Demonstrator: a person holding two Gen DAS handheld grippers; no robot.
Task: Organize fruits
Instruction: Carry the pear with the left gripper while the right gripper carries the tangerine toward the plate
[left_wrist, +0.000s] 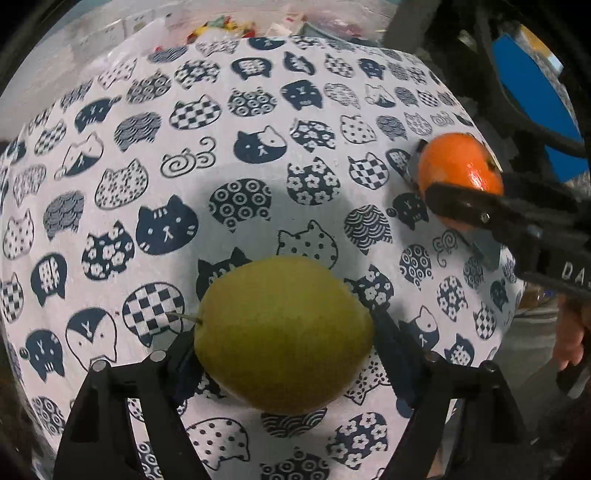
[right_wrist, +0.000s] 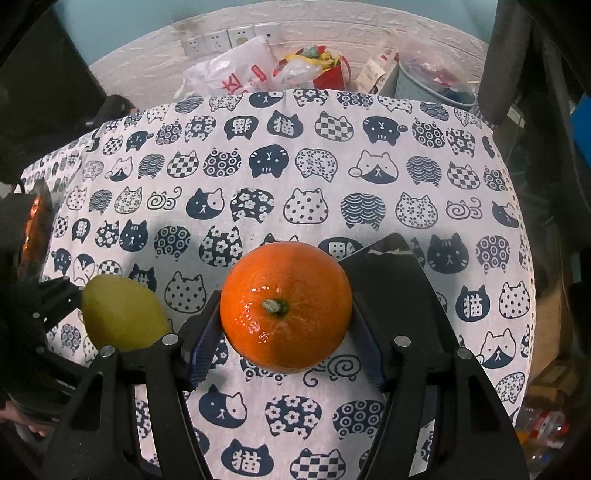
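Left wrist view is showing the left gripper (left_wrist: 284, 354) clamping a green pear (left_wrist: 284, 334) between its jaws above the cat-print tablecloth (left_wrist: 155, 155). Right wrist view is showing the right gripper (right_wrist: 286, 321) squeezing an orange (right_wrist: 286, 306), stem facing the camera, with the pear hanging just beside it.

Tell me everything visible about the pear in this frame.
The pear is yellow-green with a matte, finely speckled skin and a thin stem pointing left in the left wrist view. It lies on its side between the fingers of the left gripper, whose pads press its two ends, over the cat-print tablecloth. Whether it rests on the cloth or is lifted cannot be told. The right wrist view shows it left of the orange, apart from it.
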